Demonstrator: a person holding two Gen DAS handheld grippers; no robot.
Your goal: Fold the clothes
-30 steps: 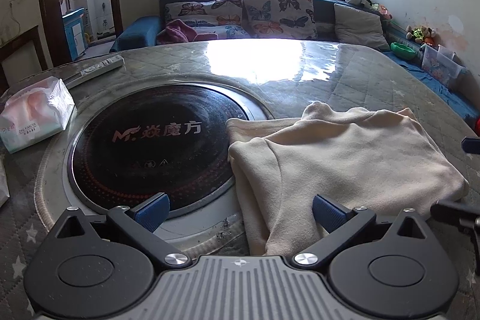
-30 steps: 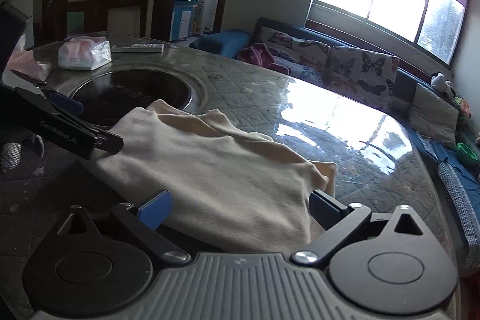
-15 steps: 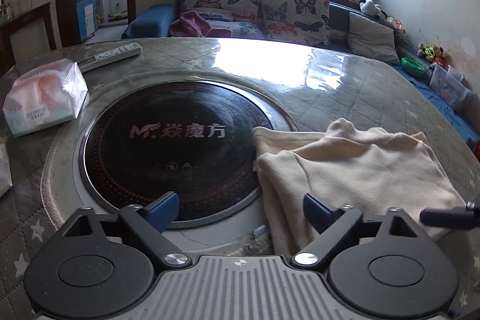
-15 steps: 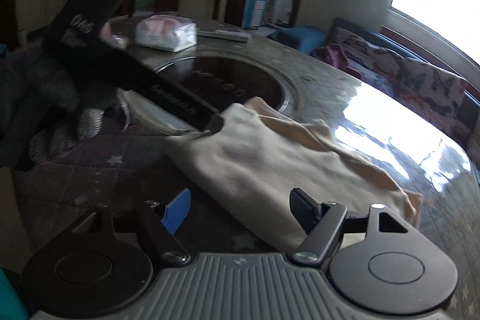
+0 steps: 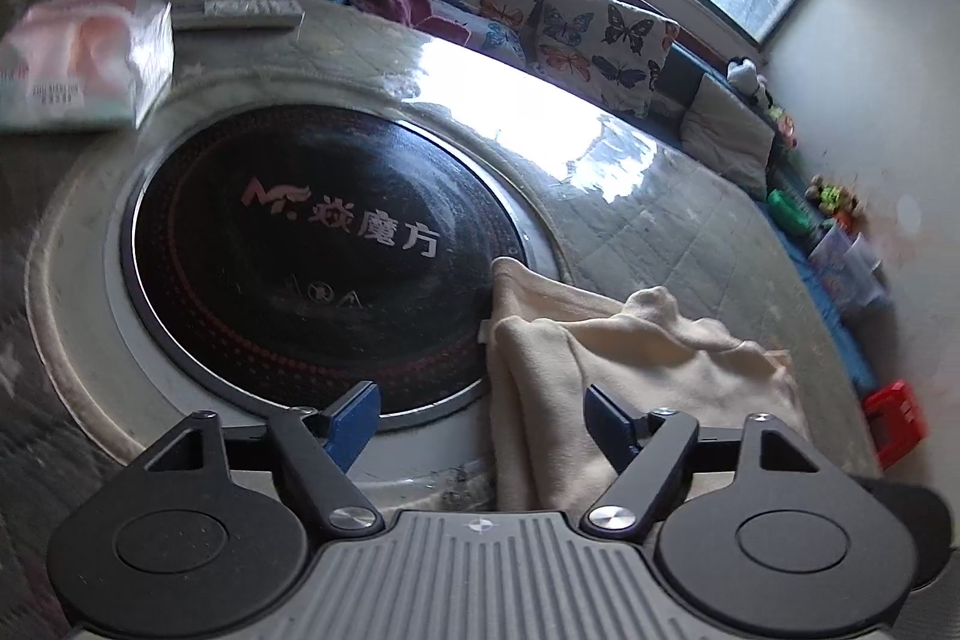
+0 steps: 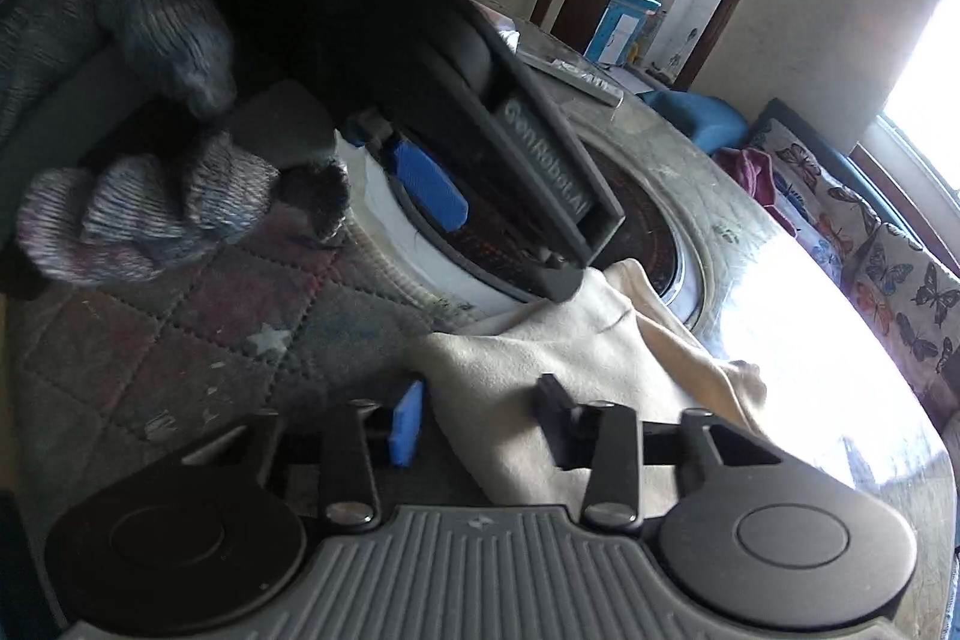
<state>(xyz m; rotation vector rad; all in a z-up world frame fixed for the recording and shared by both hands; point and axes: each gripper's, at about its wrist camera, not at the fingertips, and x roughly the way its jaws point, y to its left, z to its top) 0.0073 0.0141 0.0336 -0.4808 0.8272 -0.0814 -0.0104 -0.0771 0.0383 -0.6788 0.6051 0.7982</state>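
A cream garment lies folded on the quilted round table, its left edge over the rim of a black cooktop. My left gripper hovers at that left edge. Its jaws are closing, the cloth's edge lies between them, and the blue pads stand clear of it. In the right wrist view, my right gripper straddles the near corner of the garment. Its jaws are closing with cloth between them and no firm pinch shows. The left gripper and a gloved hand sit just beyond.
A tissue pack and a remote lie at the table's far left. A sofa with butterfly cushions runs behind the table under the window. Toys and a red box line the right wall.
Both views have rolled. The right gripper swung across to the garment's near corner and its jaws narrowed a lot. The left gripper shifted along the left edge and narrowed slightly.
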